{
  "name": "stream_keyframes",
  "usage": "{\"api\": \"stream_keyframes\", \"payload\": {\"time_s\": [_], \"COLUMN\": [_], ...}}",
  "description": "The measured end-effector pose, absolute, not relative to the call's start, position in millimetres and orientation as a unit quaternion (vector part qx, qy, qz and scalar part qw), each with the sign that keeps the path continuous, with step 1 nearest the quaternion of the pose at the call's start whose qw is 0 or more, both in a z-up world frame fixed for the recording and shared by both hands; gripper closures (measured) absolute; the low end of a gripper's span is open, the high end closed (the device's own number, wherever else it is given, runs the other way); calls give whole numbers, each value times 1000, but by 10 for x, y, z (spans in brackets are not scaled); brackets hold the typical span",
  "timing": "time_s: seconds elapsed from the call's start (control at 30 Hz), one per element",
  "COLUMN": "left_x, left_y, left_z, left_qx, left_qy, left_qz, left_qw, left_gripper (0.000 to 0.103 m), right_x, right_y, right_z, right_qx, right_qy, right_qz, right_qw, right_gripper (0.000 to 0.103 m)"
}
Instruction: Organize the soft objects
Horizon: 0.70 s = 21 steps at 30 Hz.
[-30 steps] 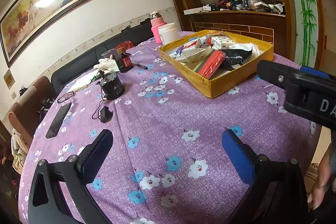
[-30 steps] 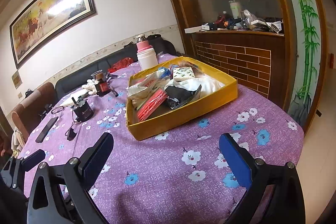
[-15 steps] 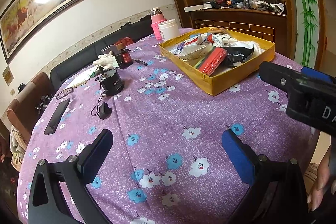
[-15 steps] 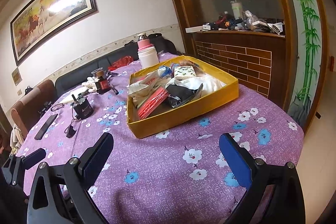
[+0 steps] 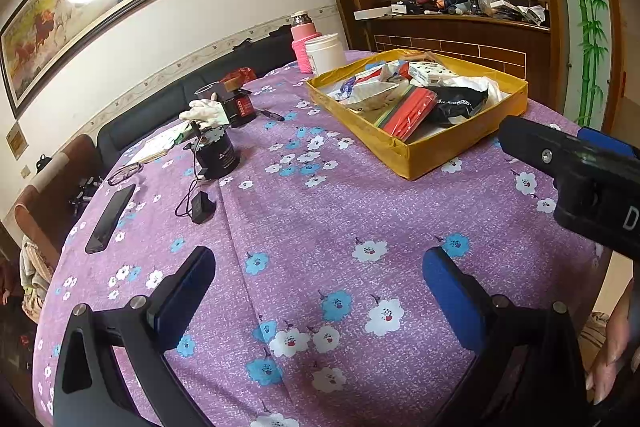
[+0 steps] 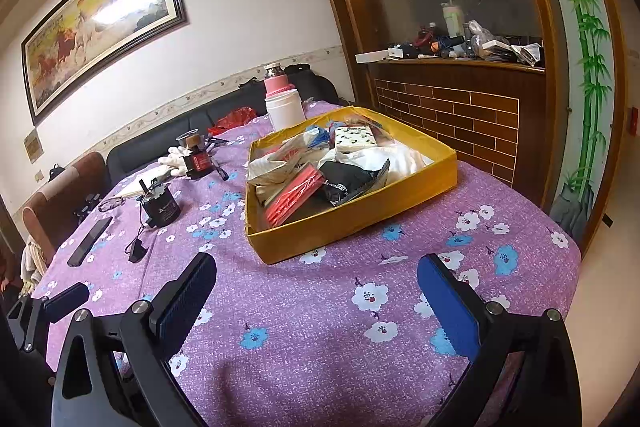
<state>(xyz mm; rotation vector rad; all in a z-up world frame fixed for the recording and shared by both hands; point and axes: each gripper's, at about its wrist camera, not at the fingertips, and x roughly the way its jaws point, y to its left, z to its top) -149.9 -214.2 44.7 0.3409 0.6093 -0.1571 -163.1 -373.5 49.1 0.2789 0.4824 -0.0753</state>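
Right gripper [image 6: 316, 291]: jaws wide apart, empty, above worktop [image 6: 320, 327] | yellow tray [image 6: 360, 219]: held red packet [image 6: 294, 193], black pouch [image 6: 348, 181], white bags [image 6: 280, 163], spotted box [image 6: 354, 138] | white jar [image 6: 285, 113] behind tray | black phone [image 6: 90, 235] far left | left gripper [image 6: 60, 303] at lower-left edge.

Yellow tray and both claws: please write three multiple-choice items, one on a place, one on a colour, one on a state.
1. Where does the red packet lie?
A. inside the yellow tray
B. beside the phone
C. on the sofa

2. What colour is the tablecloth?
A. green
B. purple with flowers
C. plain white

3. How is the right claw?
A. shut on a bag
B. shut, empty
C. open, empty

Answers: 1 A, the packet rests within the tray walls. 2 B, purple cloth with white and blue flowers. 3 C, its pads stand wide apart over bare cloth; the left claw is open too.
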Motion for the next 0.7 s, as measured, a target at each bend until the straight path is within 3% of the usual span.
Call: {"api": "stream_keyframes", "payload": {"time_s": [0.7], "left_x": [-1500], "left_y": [-2133], "left_z": [445], "left_qx": [167], "left_qy": [300], "left_qz": [-77], "left_qw": [936], "left_gripper": [0], "right_x": [-1638], "right_y": [-3721], "right_z": [496], "right_qx": [138], "right_qy": [237], "right_qz": [-36], "right_qw": [961], "right_gripper": [1]}}
